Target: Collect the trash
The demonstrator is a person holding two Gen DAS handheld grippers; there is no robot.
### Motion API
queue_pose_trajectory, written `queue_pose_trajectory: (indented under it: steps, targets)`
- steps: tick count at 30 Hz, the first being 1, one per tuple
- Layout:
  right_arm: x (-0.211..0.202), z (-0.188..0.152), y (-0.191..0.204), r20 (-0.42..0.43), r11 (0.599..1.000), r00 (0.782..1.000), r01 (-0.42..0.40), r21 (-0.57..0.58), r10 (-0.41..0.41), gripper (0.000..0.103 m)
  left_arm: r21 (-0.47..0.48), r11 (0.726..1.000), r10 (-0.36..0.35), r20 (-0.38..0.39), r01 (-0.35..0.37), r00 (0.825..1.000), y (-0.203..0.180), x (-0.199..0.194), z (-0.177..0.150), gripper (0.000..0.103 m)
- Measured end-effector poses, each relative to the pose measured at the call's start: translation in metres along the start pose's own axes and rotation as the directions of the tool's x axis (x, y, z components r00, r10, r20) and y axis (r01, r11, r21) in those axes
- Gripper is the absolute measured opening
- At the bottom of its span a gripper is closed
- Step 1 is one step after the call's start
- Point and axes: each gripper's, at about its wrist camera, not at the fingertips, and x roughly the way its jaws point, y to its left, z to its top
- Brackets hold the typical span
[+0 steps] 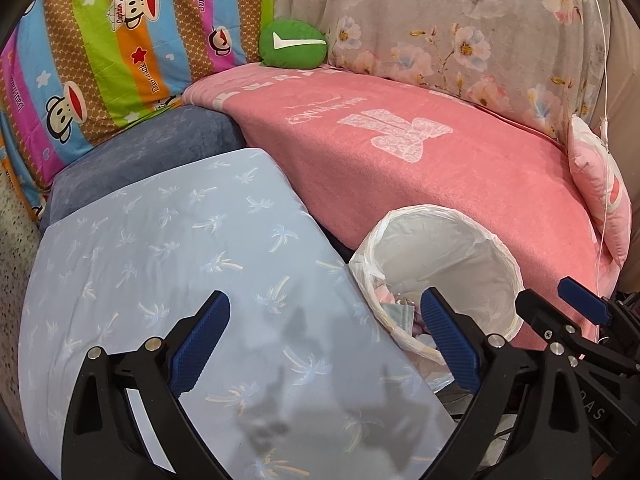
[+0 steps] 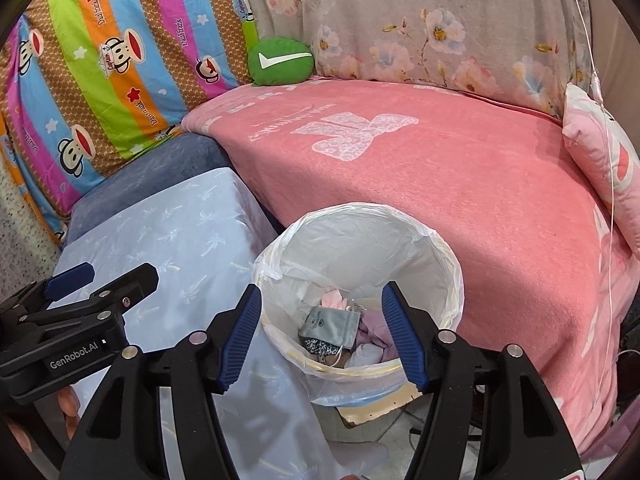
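A white bin with a plastic liner (image 2: 360, 236) stands on the floor against the pink-covered seat. Inside it lie a grey pouch (image 2: 330, 326) and several crumpled pink and white scraps (image 2: 374, 336). My right gripper (image 2: 322, 292) hangs open just above the bin's near rim, with nothing between its blue pads. My left gripper (image 1: 324, 300) is open and empty over a light blue cloth (image 1: 160, 260), with its right finger at the edge of the bin (image 1: 440, 232). Each gripper shows in the other's view: the right gripper (image 1: 546, 292) and the left gripper (image 2: 118, 270).
A pink blanket (image 2: 440, 184) covers the seat behind the bin. A green round cushion (image 1: 292, 44), a striped monkey-print cushion (image 1: 100, 60) and a floral cover (image 1: 460, 32) line the back. A pink pillow (image 2: 600, 152) and a thin white cord (image 2: 608, 200) are at the right.
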Motion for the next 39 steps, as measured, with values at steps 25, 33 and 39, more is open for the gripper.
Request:
queue_pose_trajectory:
  steps: [25, 33, 39]
  targets:
    - [0.000, -0.011, -0.008, -0.004, 0.999, 0.999, 0.048, -0.012, -0.048, 0.098, 0.007, 0.999, 0.039, -0.018, -0.039, 0.999, -0.002, 0.003, -0.008, 0.092]
    - [-0.003, -0.016, -0.007, -0.014, 0.998, 0.998, 0.060, -0.015, -0.060, 0.098, 0.015, 0.999, 0.045, -0.026, -0.044, 0.999, -0.005, 0.003, -0.012, 0.093]
    - [-0.003, -0.018, -0.007, -0.029, 0.998, 0.997, 0.065, -0.015, -0.066, 0.098, 0.021, 0.999, 0.046, -0.035, -0.045, 0.998, -0.007, 0.002, -0.013, 0.093]
